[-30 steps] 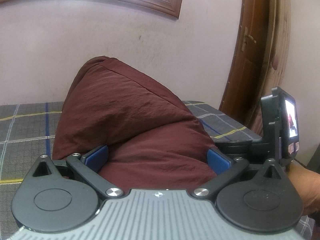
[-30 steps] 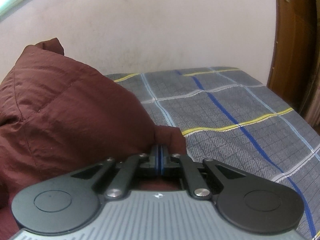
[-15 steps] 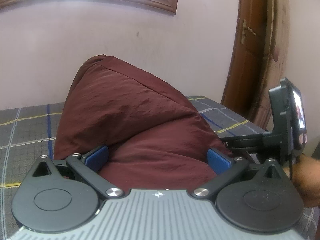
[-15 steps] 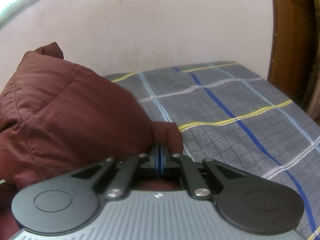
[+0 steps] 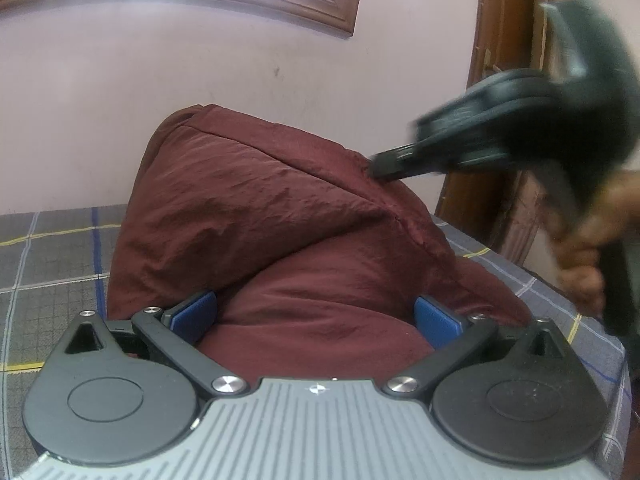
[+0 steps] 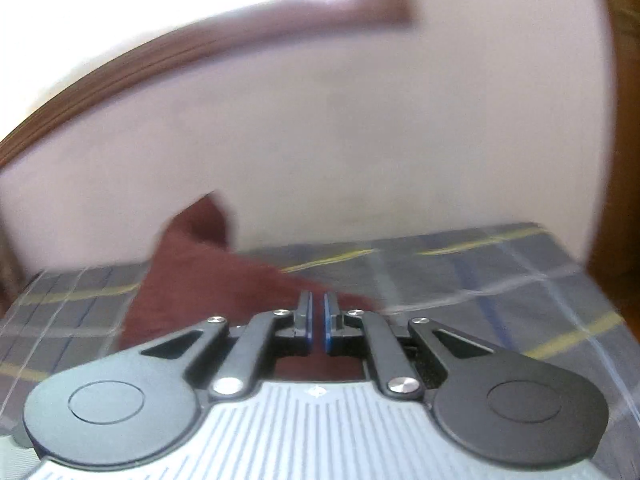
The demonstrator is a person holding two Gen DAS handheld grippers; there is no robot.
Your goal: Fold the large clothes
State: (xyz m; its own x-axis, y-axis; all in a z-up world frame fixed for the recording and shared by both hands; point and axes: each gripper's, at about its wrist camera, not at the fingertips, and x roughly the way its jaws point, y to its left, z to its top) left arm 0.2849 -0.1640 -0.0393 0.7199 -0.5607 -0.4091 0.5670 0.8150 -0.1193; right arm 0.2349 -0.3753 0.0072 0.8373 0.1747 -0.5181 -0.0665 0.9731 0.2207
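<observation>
garment: the maroon puffy garment (image 5: 280, 216) sits heaped on the bed (image 5: 52, 264); it's my landmark for everything below. In my right wrist view it is a blurred maroon mound (image 6: 192, 276) just ahead and to the left of my fingers.
left gripper: my left gripper (image 5: 316, 316) has its jaws spread wide with a thick fold of the garment bulging between the blue pads (image 5: 434, 318). The cloth meets both pads, so I read it as a broad grip on that fold, low at the garment's near edge.
right gripper: my right gripper (image 6: 316, 322) has its jaws opening, a narrow slit between the pads with nothing in it that I can make out. From my left wrist view its tips (image 5: 386, 166) are at the garment's upper right ridge; whether touching or just off it, I cannot tell through the blur.
step in hand: I judge this as letting go of a corner after laying a fold over, left side holding the bundle.
next move: probably a fresh pinch on a loose edge; it calls for finding a single layer, not the whole puffed bulk.
edges: the bed's right edge lies near the garment, with a wooden door (image 5: 504, 80) beyond it.
open room: checked sheet (image 6: 480, 280) lies open to the garment's right and left; the wall (image 5: 200, 80) is behind it.
</observation>
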